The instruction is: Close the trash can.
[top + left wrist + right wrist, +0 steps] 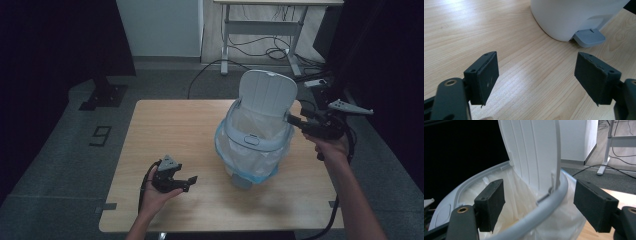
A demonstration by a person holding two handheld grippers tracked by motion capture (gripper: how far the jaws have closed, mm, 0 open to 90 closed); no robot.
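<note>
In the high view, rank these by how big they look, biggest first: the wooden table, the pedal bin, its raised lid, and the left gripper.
1. Wooden table
2. Pedal bin
3. Raised lid
4. Left gripper

The lid stands farther from the camera than the left gripper, yet looks clearly larger.

Smooth plastic bin (260,95), wood-grain table (170,130)

The left claw (189,183) is a black handheld tool with a grey three-cornered plate (169,161) on top and a black cable (143,187) looping from its rear. Its two jaws are flat, rectangular black blocks faced with dull rubber pads (487,77), fixed by small screws to rounded black arms with brass-ringed holes. The right claw (291,120) is built alike, with its own grey plate (348,107) and black cable (332,217). Both forearms are bare, without sleeves.
</note>
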